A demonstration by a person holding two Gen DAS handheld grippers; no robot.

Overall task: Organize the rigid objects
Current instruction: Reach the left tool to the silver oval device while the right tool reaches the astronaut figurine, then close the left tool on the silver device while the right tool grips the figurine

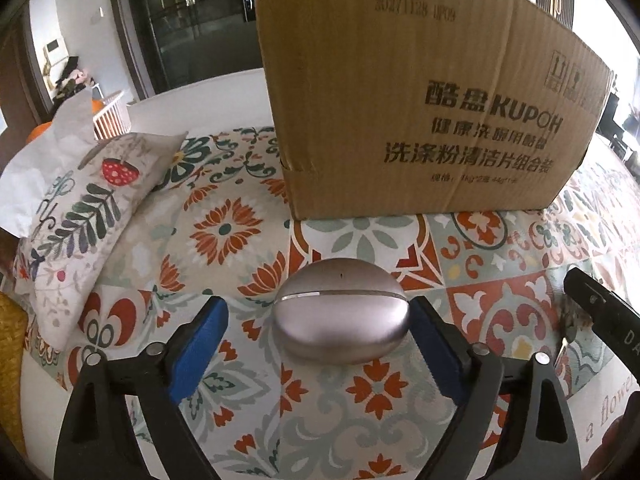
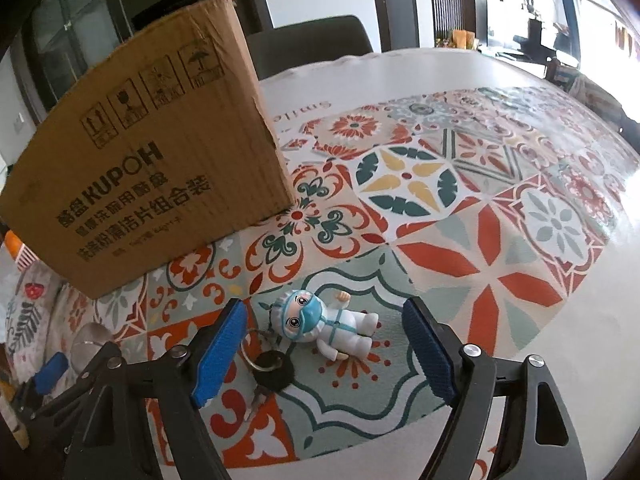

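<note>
Left wrist: my left claw [image 1: 320, 332], spread, straddles the silver case [image 1: 341, 312] on the bench [image 1: 224, 216] before the cardboard box [image 1: 420, 100].

Right wrist: my right claw [image 2: 322, 334], spread, frames the figurine keychain [image 2: 320, 320]. Next, probably: pinch, lift, box both.

Brown cardboard box [image 1: 420, 92]; silver oval case [image 1: 341, 314]; orange, teal, white floral-tiled cloth [image 2: 460, 216]; blue pads [image 1: 202, 348].
</note>
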